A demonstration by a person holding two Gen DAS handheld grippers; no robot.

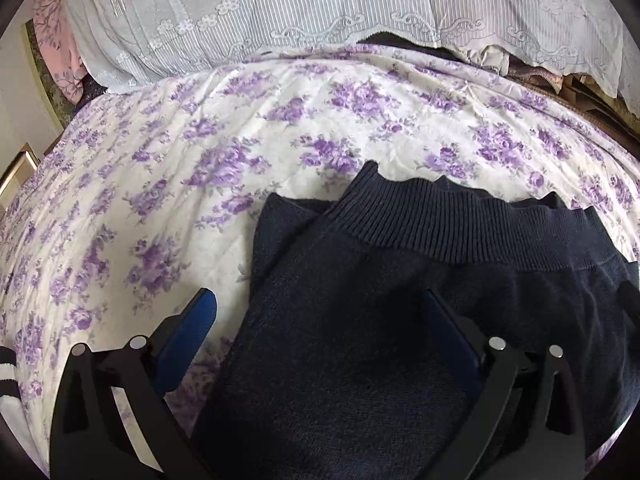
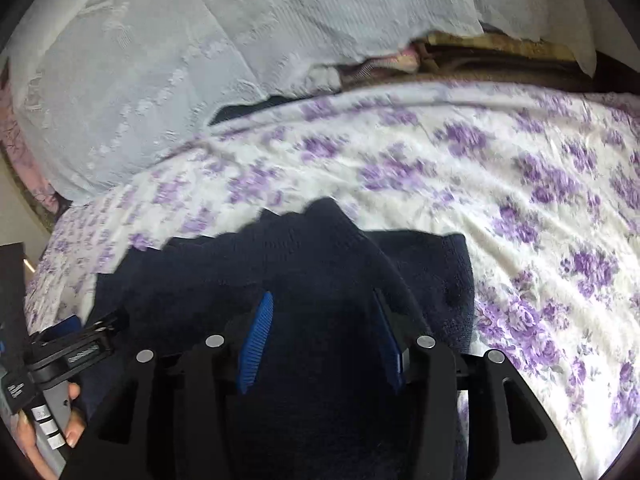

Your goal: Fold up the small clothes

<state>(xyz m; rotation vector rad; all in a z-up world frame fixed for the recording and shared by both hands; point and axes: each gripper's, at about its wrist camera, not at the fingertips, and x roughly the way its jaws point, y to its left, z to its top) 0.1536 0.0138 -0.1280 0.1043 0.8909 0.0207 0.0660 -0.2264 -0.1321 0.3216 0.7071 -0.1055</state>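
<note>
A dark navy knit garment (image 1: 380, 300) with a ribbed band (image 1: 440, 216) lies on a bed sheet printed with purple flowers (image 1: 180, 168). My left gripper (image 1: 320, 304) is open above the garment's left edge, one blue pad over the sheet and the other over the knit. In the right wrist view the same garment (image 2: 304, 264) is bunched up, and my right gripper (image 2: 324, 300) is open with knit between its blue pads (image 2: 260, 332). That view is blurred by motion. The left gripper's body and the hand holding it (image 2: 60, 368) show at the lower left there.
A pale lace-trimmed cloth (image 1: 280, 20) covers a pile at the back of the bed. Pink fabric (image 1: 52, 28) lies at the far left. Brown folded items (image 2: 460, 60) sit at the back right. The flowered sheet (image 2: 540, 220) stretches to the right.
</note>
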